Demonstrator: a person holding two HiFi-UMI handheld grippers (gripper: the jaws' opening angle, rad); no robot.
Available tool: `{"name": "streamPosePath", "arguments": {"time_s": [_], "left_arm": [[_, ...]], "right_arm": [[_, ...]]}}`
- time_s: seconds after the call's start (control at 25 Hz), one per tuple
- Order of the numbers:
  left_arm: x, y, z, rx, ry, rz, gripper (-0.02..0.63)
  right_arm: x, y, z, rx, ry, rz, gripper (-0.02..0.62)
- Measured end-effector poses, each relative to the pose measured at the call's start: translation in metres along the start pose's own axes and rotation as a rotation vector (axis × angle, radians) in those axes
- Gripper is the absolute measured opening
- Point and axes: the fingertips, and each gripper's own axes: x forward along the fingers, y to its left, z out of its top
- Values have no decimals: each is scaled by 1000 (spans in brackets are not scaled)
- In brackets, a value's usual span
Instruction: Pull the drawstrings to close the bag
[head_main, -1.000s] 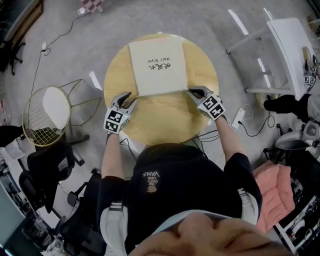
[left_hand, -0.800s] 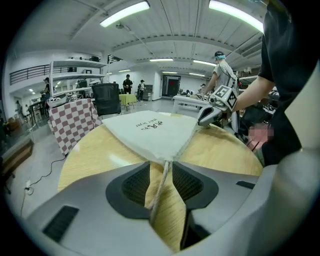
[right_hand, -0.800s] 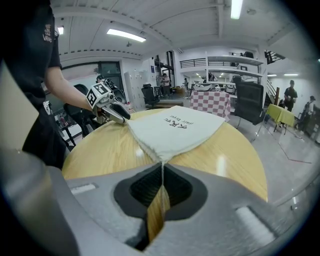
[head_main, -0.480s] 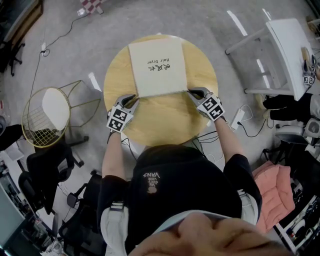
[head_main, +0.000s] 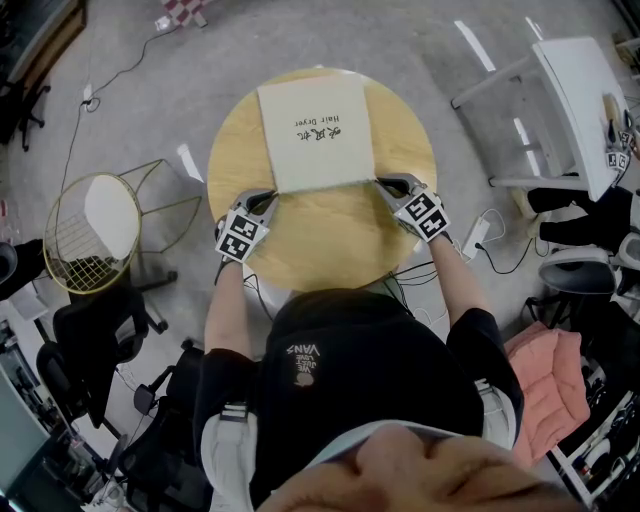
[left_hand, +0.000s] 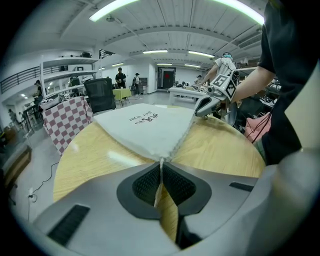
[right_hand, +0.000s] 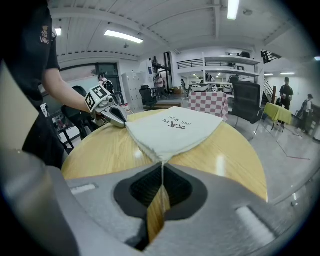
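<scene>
Left gripper (left_hand: 161, 164): jaws have just been closing, now pinching the near-left corner of the white cloth drawstring bag (head_main: 315, 135).
Right gripper (right_hand: 162, 165): clamped on the near-right corner.
Unclear: whether cord or cloth is gripped.
Bag: flat on the round wooden table (head_main: 330, 245).
Change: left gripper was wide open, short of the corner.

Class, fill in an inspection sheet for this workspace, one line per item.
Surface: round wooden table, only the bag on it.
Job's things: bag lies flat, not cinched.
Clutter: nothing seen.
Grippers: left tongs have just been closing, now shut on left drawstring; right tongs shut on right drawstring.
Cables: floor cable; power strip.
Surroundings: wire basket, white table, pink cushion.
</scene>
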Motion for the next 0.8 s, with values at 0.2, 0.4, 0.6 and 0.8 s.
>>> {"name": "streamPosePath", "arguments": {"time_s": [0.2, 0.4, 0.6, 0.8], "left_arm": [[2, -1, -1, -41, 17, -5, 20], [-1, 3, -1, -99, 10, 30, 18], [-5, 7, 10, -171, -33, 80, 17], [-17, 10, 19, -275, -66, 127, 17]], "right_arm": [[-2, -2, 1, 37, -18, -12, 8], [-6, -4, 4, 117, -38, -43, 6], [-8, -10, 6, 219, -62, -84, 5], [-15, -11, 14, 329, -115, -102, 3]]}}
